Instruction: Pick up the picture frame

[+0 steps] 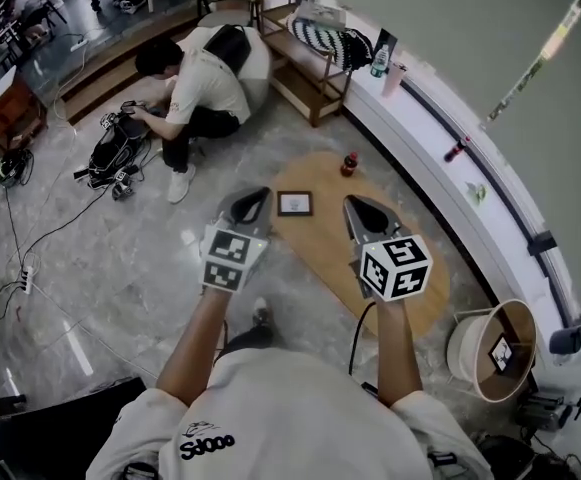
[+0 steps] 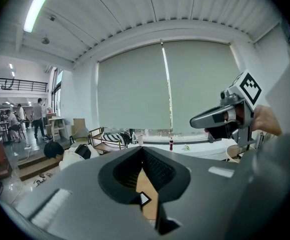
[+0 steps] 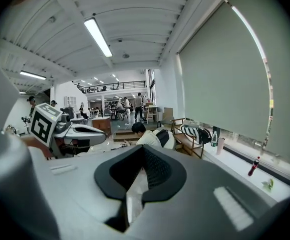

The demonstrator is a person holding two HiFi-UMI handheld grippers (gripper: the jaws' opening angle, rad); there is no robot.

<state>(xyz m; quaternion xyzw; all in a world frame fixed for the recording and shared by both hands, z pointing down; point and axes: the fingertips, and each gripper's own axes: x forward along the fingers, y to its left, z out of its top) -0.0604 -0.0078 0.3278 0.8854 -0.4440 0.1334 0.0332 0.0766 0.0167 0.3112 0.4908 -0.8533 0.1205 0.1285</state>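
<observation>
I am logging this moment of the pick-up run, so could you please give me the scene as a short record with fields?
target: picture frame, flat on the wooden table, untouched
other item: bottle, upright on the table beyond the frame
left gripper: jaws together, empty, left of the frame in the head view
right gripper: jaws together, empty, right of the frame
bystander: person crouching on the floor beyond the table
</observation>
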